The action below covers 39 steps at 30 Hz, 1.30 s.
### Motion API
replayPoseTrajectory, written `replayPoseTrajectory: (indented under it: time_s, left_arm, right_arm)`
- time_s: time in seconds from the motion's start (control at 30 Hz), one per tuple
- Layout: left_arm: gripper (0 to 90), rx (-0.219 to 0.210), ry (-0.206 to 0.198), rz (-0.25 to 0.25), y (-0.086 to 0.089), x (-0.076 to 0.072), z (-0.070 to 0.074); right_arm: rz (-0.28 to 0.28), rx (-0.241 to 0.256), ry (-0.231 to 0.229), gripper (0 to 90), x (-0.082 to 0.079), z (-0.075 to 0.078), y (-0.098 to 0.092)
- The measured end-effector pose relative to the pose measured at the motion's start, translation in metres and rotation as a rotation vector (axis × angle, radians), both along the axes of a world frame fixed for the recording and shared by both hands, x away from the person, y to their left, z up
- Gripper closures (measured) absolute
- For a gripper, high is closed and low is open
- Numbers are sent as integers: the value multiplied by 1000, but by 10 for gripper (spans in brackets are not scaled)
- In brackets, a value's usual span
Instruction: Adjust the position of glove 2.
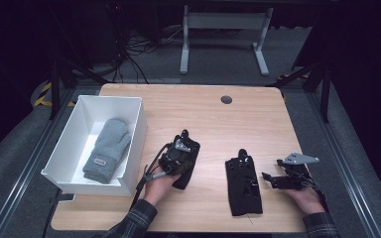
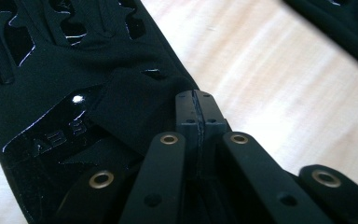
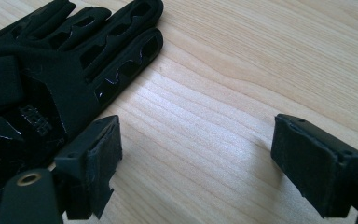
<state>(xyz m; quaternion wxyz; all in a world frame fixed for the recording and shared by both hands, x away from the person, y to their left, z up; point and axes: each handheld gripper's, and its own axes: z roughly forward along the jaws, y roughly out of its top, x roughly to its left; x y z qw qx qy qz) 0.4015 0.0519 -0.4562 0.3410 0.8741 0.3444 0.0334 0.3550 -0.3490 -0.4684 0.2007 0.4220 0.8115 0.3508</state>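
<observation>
In the high view the wooden table [image 1: 203,114] is evenly lit from above while the floor and room around it sink into near black, and the picture is soft and slightly grainy. In the left gripper view the black glove [image 2: 74,93] shows small white glints on its shiny patches, and the tabletop beyond is washed out and blurred. The right gripper view is bright and sharp on the wood grain, with soft shadows under the right gripper [image 3: 196,158].
</observation>
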Motion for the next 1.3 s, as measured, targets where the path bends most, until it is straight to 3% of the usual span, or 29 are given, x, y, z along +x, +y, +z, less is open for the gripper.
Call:
replayPoseTrajectory:
  time_s: [0.53,0.8,0.93,1.03,1.13,1.17,1.3]
  left_arm:
    - [900,-23,39,-188,-38,-33,0]
    - [898,-30,39,-235,-47,-41,0]
    - [856,-50,10,-222,-38,-41,10]
    - [830,-14,-28,-187,-24,-39,16]
    - [786,-14,-46,-135,-7,-36,19]
    - [767,-14,-46,-135,-7,-36,19]
    - [685,7,-47,-59,13,-27,15]
  right_arm:
    - [-1,-1,0,165,0,0,0]
    - [-1,-1,1,163,1,0,1]
    - [-10,-1,0,171,0,0,1]
    - [23,-15,15,337,-1,6,5]
    - [41,15,8,482,-7,14,7]
    - [41,15,8,482,-7,14,7]
    - [105,20,20,622,-13,18,16]
